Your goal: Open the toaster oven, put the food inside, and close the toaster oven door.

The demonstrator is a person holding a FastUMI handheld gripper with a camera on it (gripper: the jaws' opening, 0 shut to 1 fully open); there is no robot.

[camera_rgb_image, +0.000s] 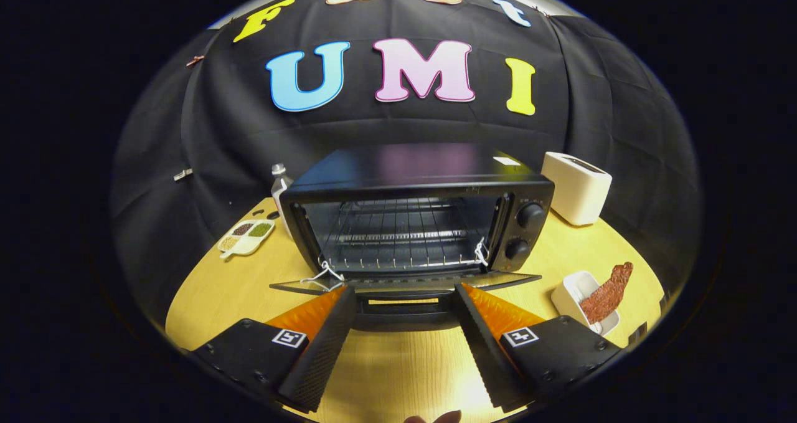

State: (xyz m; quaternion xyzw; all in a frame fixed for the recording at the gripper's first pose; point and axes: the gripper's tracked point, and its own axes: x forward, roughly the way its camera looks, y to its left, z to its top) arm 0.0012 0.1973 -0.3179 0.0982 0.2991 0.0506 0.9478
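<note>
Toaster oven is seen w/ door dropped flat, just ahead of gripper, spread wide, nothing held. Food is propped in white dish, right on surface. It should be approached from above and pinched mid-strip, dish rim avoided.

Claw with ribbed fingers, square coded tags on screwed mounts

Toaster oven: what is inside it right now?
Inside the toaster oven, door down, sits a bare wire rack. No food visible; below the rack is too dark to tell. The hand-held gripper is open at the door.
</note>
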